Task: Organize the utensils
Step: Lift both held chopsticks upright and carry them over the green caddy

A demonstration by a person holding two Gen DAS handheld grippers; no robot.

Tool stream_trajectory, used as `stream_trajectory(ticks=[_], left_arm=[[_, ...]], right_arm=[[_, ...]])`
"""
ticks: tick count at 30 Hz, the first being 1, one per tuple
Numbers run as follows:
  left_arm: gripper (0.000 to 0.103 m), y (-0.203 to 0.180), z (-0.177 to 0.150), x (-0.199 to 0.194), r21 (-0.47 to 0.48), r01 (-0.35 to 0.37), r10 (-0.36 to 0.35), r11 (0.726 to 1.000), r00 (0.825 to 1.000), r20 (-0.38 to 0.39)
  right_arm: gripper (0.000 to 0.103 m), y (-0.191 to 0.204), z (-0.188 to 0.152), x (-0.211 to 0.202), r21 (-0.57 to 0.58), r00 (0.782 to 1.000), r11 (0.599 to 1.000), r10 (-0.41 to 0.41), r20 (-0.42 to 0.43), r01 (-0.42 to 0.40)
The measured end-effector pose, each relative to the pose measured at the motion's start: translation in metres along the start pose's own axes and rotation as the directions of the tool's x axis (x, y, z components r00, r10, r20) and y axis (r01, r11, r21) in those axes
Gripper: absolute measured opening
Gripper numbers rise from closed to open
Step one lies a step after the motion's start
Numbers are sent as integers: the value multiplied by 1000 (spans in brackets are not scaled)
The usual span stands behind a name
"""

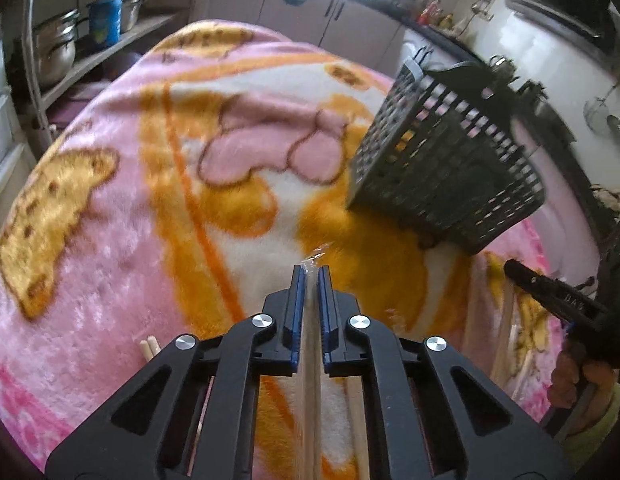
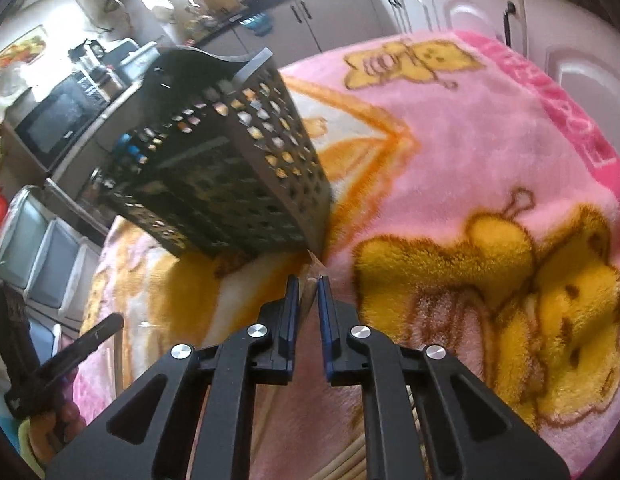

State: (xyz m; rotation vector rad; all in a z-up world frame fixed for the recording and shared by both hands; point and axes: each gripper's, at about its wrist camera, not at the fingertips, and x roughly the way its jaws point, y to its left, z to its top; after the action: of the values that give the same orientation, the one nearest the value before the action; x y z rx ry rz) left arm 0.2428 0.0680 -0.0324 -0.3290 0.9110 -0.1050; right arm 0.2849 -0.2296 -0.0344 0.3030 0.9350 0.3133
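A dark perforated utensil basket [image 1: 442,160] stands on a pink and orange blanket [image 1: 110,208], ahead and to the right of my left gripper [image 1: 311,276]. The left gripper is shut on a plastic-wrapped pair of wooden chopsticks [image 1: 310,360] that runs back between the fingers. In the right wrist view the basket [image 2: 226,160] is ahead and to the left. My right gripper [image 2: 309,284] is shut on another plastic-wrapped pair of chopsticks [image 2: 306,300] just short of the basket's near corner. The right gripper also shows at the left view's right edge [image 1: 550,292].
More wooden chopsticks lie on the blanket below the grippers [image 1: 150,346] [image 2: 350,460]. Shelves with metal pots [image 1: 58,44] stand at the left, kitchen cabinets [image 1: 330,16] behind the table, a microwave [image 2: 58,120] beyond the basket.
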Motion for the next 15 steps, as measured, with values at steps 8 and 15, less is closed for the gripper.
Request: stream_trajectory(ticks=[8, 15], left_arm=[[1, -15, 18, -40, 34, 67, -70, 997, 993, 98], [1, -29, 32, -77, 75, 111, -123, 991, 974, 192]], right_arm=[[8, 22, 8, -49, -108, 990, 991, 93, 107, -81], [6, 46, 10, -87, -206, 969, 973, 145, 201, -103]])
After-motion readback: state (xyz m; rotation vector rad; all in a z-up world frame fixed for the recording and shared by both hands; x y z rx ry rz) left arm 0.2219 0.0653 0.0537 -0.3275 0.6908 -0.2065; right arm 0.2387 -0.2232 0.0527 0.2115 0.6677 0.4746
